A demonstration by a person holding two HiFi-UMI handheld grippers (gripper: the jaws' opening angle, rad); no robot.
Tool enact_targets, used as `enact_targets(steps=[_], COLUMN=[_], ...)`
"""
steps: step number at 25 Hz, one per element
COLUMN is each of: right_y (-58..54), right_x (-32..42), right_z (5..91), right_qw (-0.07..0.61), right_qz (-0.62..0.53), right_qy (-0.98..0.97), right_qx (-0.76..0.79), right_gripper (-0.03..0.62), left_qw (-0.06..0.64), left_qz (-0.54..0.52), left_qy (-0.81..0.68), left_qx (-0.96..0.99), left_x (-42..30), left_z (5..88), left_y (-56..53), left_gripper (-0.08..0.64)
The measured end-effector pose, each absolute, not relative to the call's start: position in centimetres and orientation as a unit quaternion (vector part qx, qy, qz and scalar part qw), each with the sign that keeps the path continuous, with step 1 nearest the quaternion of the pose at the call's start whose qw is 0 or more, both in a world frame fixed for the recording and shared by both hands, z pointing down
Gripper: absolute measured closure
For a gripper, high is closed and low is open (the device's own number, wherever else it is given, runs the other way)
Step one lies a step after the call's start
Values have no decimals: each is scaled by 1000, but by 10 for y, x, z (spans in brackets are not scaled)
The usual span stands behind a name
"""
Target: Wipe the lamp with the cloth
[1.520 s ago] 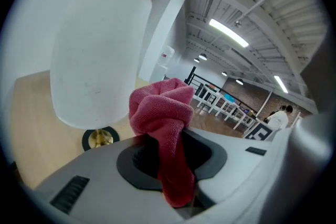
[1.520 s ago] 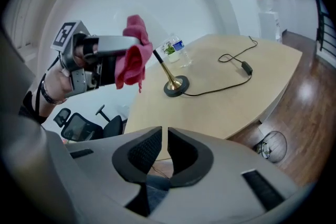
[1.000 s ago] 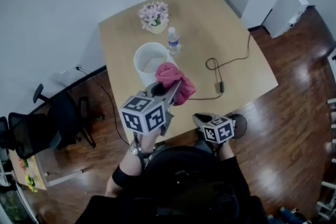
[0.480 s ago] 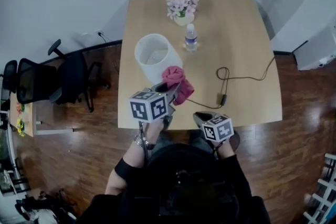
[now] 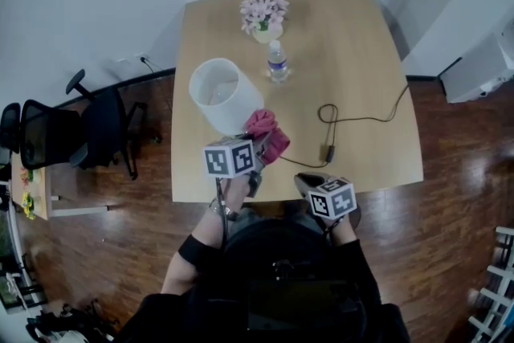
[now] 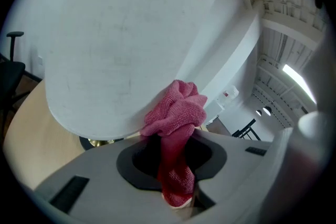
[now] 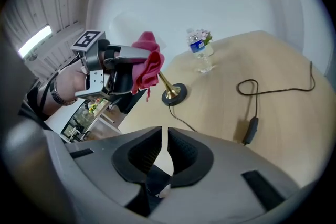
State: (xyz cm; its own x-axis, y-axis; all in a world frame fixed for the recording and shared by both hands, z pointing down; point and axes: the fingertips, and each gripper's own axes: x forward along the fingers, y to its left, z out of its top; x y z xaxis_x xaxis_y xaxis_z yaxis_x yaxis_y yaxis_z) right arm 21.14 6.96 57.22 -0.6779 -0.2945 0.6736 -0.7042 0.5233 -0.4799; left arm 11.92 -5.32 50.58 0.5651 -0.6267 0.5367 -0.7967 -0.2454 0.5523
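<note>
Now | left gripper [image 5: 259,145] lower than before | cloth [image 5: 270,132] at lamp [image 5: 220,92] shade

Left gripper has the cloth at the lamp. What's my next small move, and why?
Probably sweep the left gripper sideways along the lamp shade. Its jaws clamp the pink cloth, whose bunched end seems to meet the shade's lower edge, so a wiping stroke can likely start. The right gripper is shut and empty.

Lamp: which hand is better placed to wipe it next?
Left. The left gripper is shut on the cloth, right by the lamp shade. The right gripper is empty and farther from it.
</note>
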Motion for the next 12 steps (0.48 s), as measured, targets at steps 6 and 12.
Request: enact_targets(steps=[6,12], right_y=[66,56], right_x=[227,224], right_z=[573,569], right_qw=[256,247], right_qz=[396,396], right_qy=[-817,-815], right_qx=[331,344], right_gripper=[552,552], left_qw=[445,349], left_qz=[151,183], left_qy=[-430,-359], left_qx=[770,846], left_x=[132,161], left_z=[554,490], left_y=[-52,-13], left_gripper=[457,457])
